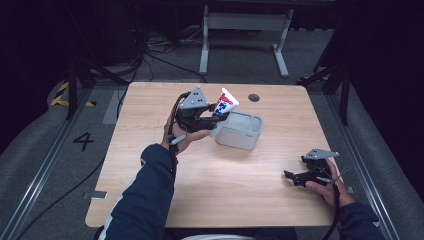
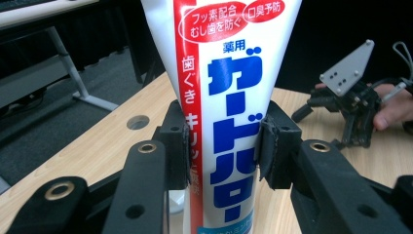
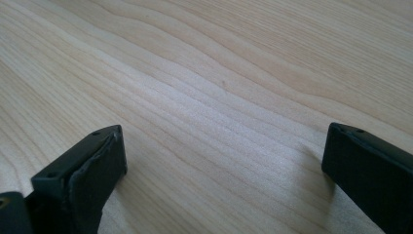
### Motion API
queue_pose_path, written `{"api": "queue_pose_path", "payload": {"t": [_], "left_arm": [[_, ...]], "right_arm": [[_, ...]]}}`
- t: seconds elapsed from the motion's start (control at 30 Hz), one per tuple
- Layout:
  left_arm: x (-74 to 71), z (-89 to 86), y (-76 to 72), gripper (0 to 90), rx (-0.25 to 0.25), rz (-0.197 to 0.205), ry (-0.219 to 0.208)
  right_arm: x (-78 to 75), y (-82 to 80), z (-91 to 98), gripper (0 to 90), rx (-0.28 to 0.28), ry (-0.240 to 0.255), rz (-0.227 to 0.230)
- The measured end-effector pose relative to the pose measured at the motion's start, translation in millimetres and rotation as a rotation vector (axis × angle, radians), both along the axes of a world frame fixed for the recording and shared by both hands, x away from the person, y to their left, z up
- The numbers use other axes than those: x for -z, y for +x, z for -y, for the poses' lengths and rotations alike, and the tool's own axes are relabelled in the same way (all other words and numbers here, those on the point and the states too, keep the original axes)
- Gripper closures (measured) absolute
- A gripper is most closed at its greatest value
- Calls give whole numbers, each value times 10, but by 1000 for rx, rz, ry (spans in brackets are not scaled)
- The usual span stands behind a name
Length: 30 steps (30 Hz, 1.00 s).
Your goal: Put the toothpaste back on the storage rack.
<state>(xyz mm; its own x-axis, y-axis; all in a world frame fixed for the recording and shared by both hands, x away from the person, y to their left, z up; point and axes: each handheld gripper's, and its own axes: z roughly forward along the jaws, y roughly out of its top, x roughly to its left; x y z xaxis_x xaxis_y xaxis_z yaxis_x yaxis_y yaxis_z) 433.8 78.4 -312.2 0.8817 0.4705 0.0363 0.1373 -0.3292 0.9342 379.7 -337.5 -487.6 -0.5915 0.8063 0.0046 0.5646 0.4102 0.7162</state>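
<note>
Above the far middle of the counter [image 1: 150, 200], left gripper [image 1: 212, 116] fingers pinch a toothpaste tube [image 2: 224, 97] beside a grey bin [image 1: 240, 131]; likely next, lowering it inside. Right gripper [image 1: 295, 176] rests near right, fingers spread, empty

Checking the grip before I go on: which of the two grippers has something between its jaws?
The left gripper, by the grey bin: its pads clamp the white toothpaste tube. The right gripper is open over bare table.

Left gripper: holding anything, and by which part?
Yes: the toothpaste tube, clamped across its middle by the left gripper. The right gripper holds nothing.
</note>
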Motion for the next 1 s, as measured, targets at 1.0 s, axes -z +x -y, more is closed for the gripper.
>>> {"api": "queue_pose_path", "payload": {"t": [1.0], "left_arm": [[124, 441, 342, 624, -15, 14, -87]], "right_arm": [[0, 1, 0, 26, 0, 0, 0]]}}
